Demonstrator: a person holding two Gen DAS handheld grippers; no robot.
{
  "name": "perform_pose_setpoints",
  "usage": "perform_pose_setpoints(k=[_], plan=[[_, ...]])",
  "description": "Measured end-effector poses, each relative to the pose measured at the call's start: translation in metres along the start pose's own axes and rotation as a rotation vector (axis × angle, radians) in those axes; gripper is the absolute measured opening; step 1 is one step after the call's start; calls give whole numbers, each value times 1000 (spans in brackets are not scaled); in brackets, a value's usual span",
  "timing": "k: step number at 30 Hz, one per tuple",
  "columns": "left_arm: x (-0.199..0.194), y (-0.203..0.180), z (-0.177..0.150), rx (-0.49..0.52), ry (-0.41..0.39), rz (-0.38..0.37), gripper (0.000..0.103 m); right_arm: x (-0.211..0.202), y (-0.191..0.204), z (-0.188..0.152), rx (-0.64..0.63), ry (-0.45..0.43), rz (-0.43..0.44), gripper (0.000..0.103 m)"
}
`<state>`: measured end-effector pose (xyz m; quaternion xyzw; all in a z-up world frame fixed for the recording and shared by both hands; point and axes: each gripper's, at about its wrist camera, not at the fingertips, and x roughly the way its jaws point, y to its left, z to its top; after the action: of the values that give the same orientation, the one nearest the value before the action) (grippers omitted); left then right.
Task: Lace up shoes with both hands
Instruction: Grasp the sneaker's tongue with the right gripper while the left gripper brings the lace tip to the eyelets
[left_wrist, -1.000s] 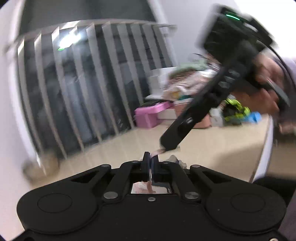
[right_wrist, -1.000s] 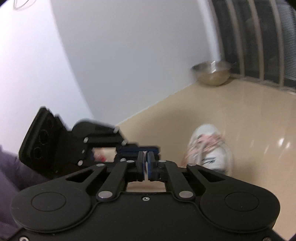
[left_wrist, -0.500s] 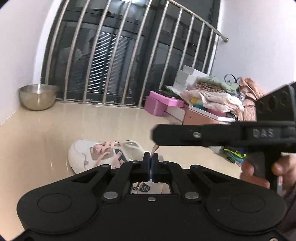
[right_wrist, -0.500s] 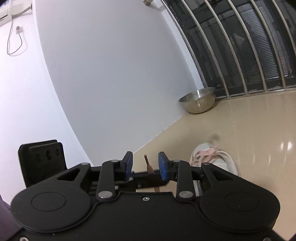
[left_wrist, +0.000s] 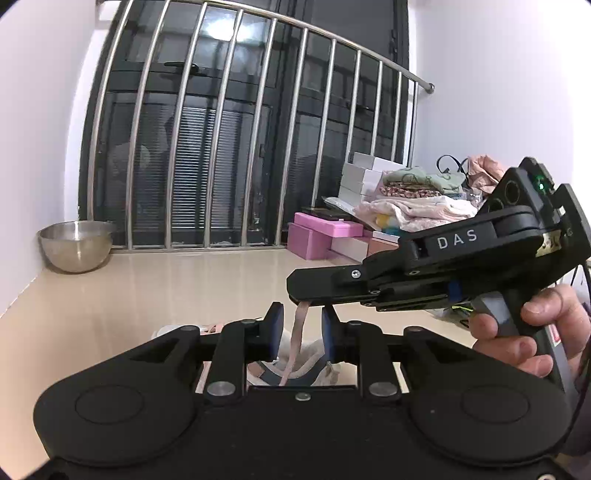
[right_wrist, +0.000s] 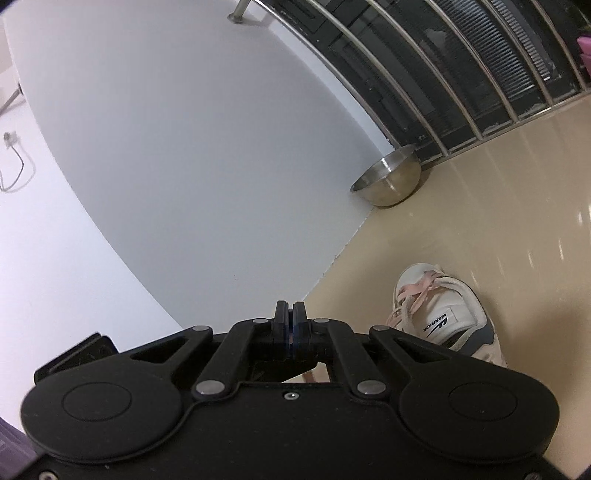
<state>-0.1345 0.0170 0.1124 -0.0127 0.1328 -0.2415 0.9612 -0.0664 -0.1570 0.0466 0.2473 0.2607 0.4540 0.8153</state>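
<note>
A white sneaker (right_wrist: 443, 314) with pink laces (right_wrist: 417, 291) stands on the beige floor; in the left wrist view it is mostly hidden behind my left gripper (left_wrist: 302, 330). My left gripper is open, and a pink lace (left_wrist: 297, 332) runs up between its fingers without being pinched. The lace's top end is clamped in my right gripper (left_wrist: 303, 301), which reaches in from the right just above. In the right wrist view my right gripper (right_wrist: 290, 314) is shut, with the lace hanging below it (right_wrist: 308, 376).
A steel bowl (left_wrist: 75, 245) sits by the white wall near the barred window (left_wrist: 240, 147). Pink boxes (left_wrist: 321, 234) and a pile of folded clothes (left_wrist: 421, 201) stand at the back right. The floor (left_wrist: 166, 288) around the shoe is bare.
My left gripper has opened and let go of the lace. My right gripper has shut on the lace's upper end. Both views have tilted.
</note>
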Motion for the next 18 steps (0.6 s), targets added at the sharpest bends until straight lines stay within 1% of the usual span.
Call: perform_pose_setpoints(k=[1, 2, 4, 5, 7, 8, 9, 10, 11, 12, 13, 15, 17, 18], plan=[[1, 0, 0, 4, 3, -2, 12, 1, 1, 0, -7, 6, -8, 0], [1, -1, 0, 8, 7, -5, 11, -1, 2, 0, -10, 12, -13, 0], [3, 0, 0, 10, 15, -10, 3, -2, 3, -1, -12, 18, -24, 1], [4, 1, 0, 6, 20, -13, 2, -2, 3, 0, -13, 19, -31, 1], [8, 7, 2, -18, 33, -19, 2, 0, 2, 1, -13, 21, -43, 5], [11, 12, 3, -48, 44, -23, 2, 0, 1, 2, -14, 22, -49, 12], [17, 20, 6, -81, 61, -14, 2, -1, 1, 3, -35, 1, -78, 26], [25, 30, 10, -115, 82, 3, 2, -2, 0, 5, -57, -22, -109, 32], [33, 40, 13, -149, 103, 19, 2, 0, 0, 8, -131, -34, -161, 38], [44, 52, 16, -181, 138, 6, 2, 2, 0, 11, -210, -45, -214, 42], [57, 65, 20, -212, 182, -26, 2, 4, 0, 14, -289, -56, -268, 41], [82, 87, 22, -283, 256, -91, 2, 22, 1, 12, -509, 31, -397, 35], [105, 100, 17, -378, 329, -122, 2, 46, -8, 10, -636, 154, -440, 28], [114, 103, 14, -418, 355, -132, 2, 53, -16, 10, -638, 182, -445, 22]])
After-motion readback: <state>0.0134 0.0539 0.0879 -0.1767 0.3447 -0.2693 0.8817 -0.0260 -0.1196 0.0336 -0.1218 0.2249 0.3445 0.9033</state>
